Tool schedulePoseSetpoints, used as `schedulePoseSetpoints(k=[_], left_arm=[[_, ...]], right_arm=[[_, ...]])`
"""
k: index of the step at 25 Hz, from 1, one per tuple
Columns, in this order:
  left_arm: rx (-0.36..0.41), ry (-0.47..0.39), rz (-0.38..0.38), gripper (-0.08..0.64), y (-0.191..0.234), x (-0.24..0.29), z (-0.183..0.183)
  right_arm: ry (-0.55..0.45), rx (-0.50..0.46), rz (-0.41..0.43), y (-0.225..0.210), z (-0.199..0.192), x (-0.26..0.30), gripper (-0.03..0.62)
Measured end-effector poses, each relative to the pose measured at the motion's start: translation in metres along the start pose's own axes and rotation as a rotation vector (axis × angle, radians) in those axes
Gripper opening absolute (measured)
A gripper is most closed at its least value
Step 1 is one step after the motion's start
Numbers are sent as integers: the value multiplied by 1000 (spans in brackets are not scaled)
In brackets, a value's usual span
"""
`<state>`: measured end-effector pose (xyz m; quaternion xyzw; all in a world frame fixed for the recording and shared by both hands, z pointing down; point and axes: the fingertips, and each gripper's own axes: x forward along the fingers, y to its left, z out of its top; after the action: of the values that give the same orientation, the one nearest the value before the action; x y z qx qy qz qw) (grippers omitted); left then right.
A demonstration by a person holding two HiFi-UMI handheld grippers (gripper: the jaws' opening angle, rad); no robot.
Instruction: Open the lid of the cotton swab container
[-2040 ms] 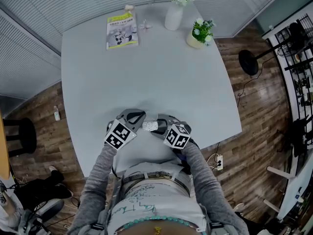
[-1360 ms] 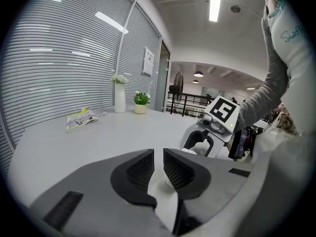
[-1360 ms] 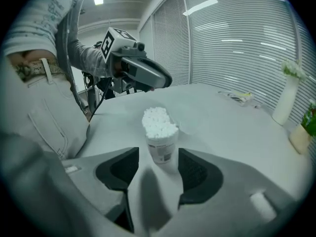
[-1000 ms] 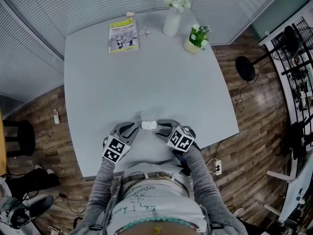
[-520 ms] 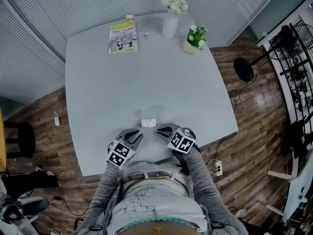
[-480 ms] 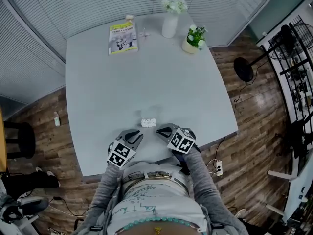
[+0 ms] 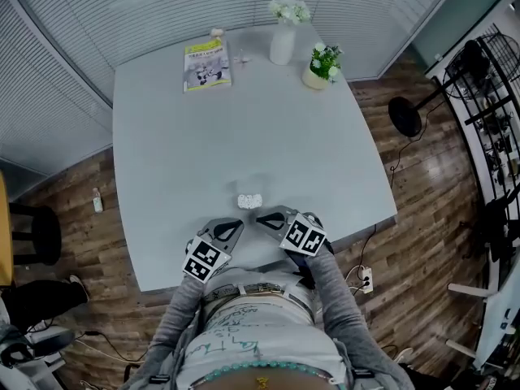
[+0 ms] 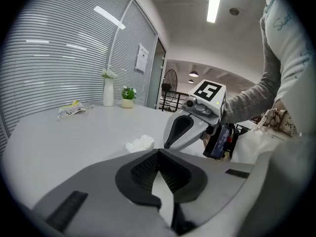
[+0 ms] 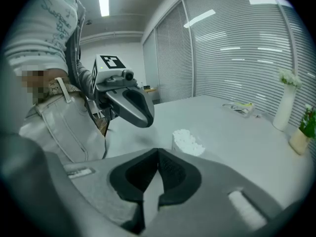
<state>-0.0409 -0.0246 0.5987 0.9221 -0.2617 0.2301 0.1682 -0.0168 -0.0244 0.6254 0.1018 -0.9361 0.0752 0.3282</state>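
Observation:
The cotton swab container (image 7: 250, 201) is a small clear tub that stands on the grey table (image 7: 244, 128) near its front edge, with white swab heads showing at its top; I cannot make out a lid. It also shows in the left gripper view as the container (image 8: 140, 143) and in the right gripper view as the container (image 9: 186, 141). My left gripper (image 7: 233, 227) sits just short of it on the left, and my right gripper (image 7: 262, 218) just short on the right. Both have just closed and are shut with nothing between their jaws. Neither touches the container.
At the table's far edge lie a booklet (image 7: 206, 65), a small white item (image 7: 241, 55), a white vase with flowers (image 7: 283, 39) and a small potted plant (image 7: 321, 67). The table's front edge runs just under both grippers, close to the person's body.
Both grippers have drawn back from the container toward the person and closed their jaws. The container stands alone on the table where it was.

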Motion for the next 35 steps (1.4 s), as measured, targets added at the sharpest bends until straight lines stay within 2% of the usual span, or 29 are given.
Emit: schedulePoseSetpoints(k=[8,16,22,30,35], left_arm=[[16,-95,27,-2,-5,-15,30],[32,-214,68,-2,-1,-29,74],[26,-289,84,-2,-6,-45,110],[74,-385,113,-2,-13,-63,143],[97,-424,113,-2,-19,-70,154]], right_arm=[[-181,-21,-51,0,53,-21,2],[-294,-63,-122,-6,94,-47,2],[-393,-85,-206,-6,130,-75,2],[-515,-85,-318,-3,167,-116,2],[-585,-33,-364,2,175,-130,2]])
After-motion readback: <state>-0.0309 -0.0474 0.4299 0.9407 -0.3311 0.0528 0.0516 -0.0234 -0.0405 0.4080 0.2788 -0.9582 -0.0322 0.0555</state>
